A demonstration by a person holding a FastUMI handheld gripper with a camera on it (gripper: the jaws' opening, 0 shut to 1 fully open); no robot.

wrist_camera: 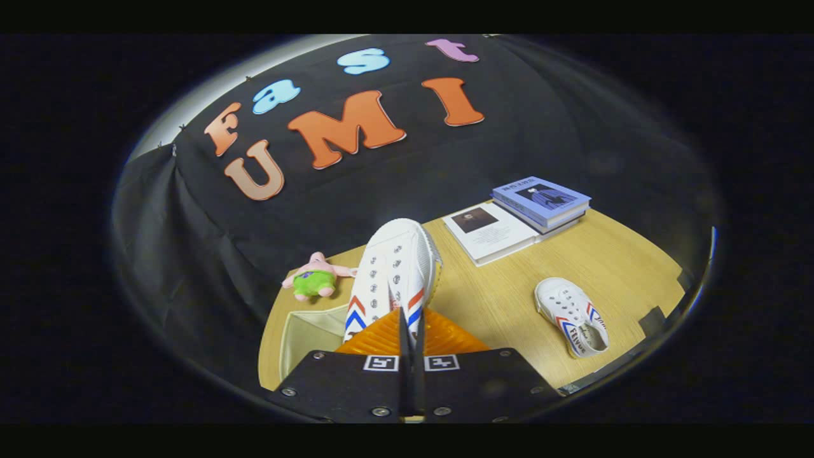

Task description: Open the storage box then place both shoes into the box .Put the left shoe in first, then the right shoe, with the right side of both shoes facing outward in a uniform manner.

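My gripper is shut on a white canvas shoe with red and blue chevrons. The shoe hangs lifted above the table, its toe pointing away from me and its heel end pinched between the fingers. Below it and to the left lies the open storage box, a pale cloth-lined box whose inside shows beside the fingers. A second white shoe of the same kind lies on the wooden table to the right, its opening turned toward me.
A small pink plush toy in green shorts sits on the table just beyond the box. At the far right side of the table lies a white book, and beside it a stack of blue books.
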